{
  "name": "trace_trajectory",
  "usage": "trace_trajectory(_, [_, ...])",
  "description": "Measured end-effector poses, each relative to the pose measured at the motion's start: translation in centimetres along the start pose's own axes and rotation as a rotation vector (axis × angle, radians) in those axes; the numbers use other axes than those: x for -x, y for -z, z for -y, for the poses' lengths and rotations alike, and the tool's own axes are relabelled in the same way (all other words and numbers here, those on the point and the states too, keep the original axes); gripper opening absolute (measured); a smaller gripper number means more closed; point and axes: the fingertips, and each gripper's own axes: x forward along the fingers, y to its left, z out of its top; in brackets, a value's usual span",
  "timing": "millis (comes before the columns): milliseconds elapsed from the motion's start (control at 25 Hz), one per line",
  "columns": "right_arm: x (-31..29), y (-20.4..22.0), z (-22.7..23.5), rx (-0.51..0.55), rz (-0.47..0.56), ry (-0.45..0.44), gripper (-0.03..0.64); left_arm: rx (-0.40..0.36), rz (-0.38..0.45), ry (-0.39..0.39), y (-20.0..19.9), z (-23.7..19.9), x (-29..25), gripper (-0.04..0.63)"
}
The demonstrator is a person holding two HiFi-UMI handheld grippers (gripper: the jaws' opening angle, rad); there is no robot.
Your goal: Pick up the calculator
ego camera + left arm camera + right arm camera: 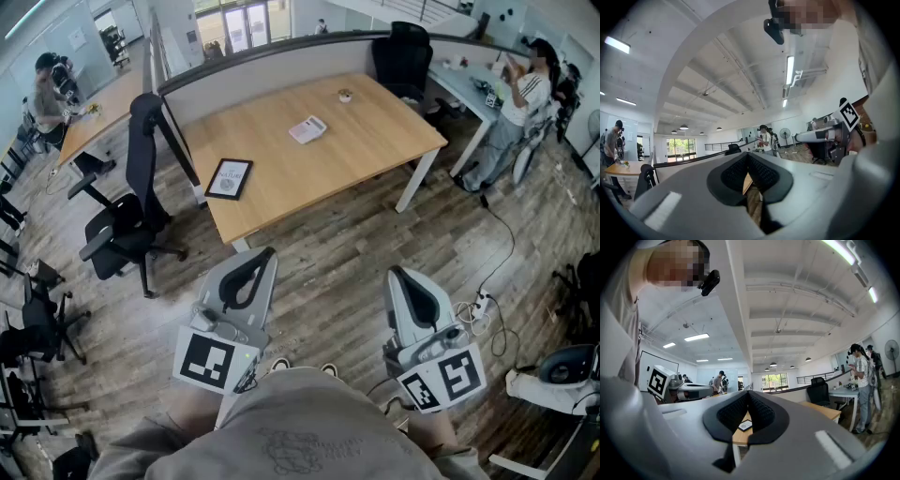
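Note:
The calculator (307,128), white and flat, lies on the far middle of the wooden desk (375,141). Both grippers are held low near the person's body, well short of the desk and over the floor. The left gripper (260,253) has its dark pads together at the tips, with nothing between them. The right gripper (397,273) is likewise shut and empty. In the left gripper view the left gripper (749,159) shows only a sliver of desk through its pads. In the right gripper view the right gripper (749,397) frames the desk edge; the calculator does not show in either gripper view.
A black-framed tablet (229,178) lies at the desk's near left corner and shows again as the tablet (745,425). A small round object (345,96) sits at the far edge. A black office chair (131,216) stands left of the desk. Cables and a power strip (480,305) lie on the floor at the right.

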Motion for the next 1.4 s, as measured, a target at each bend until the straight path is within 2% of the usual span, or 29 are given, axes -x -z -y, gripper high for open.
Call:
trace_trajectory(120, [0.6, -0.2, 1.2, -0.012, 0.001, 0.002, 0.011, 0.013, -0.004, 0.004, 0.0, 0.9, -0.7, 0.000])
trace_trajectory(320, [2.1, 0.2, 2.7, 0.016, -0.018, -0.006, 0.011, -0.014, 0.031, -0.007, -0.1, 2.6, -1.2, 0.000])
trace_trajectory(600, [4.8, 0.7, 4.5, -0.011, -0.001, -0.022, 0.011, -0.019, 0.013, -0.038, 0.4, 5.5, -1.5, 0.000])
trace_trajectory(760, [5.9, 1.7, 5.2, -0.026, -0.017, -0.018, 0.012, 0.003, -0.043, -0.035, 1.2, 6.9, -1.8, 0.000])
trace_trajectory(960, [5.8, 1.7, 6.7, -0.043, 0.010, 0.007, 0.016, -0.044, 0.005, -0.031, 0.7, 6.6, -3.3, 0.000])
trace_trajectory(1040, [5.3, 1.2, 7.6, -0.076, 0.038, 0.024, 0.152, -0.041, 0.007, -0.031, 0.7, 6.2, -4.1, 0.000])
trace_trajectory(1080, [5.0, 1.1, 8.1, -0.079, 0.042, 0.029, 0.178, -0.034, 0.006, -0.032, 0.8, 6.0, -4.5, 0.000])
trace_trajectory(1400, [1.0, 2.2, 11.5, -0.037, -0.010, 0.051, 0.178, -0.010, 0.004, -0.014, 1.8, 3.5, -9.6, 0.000])
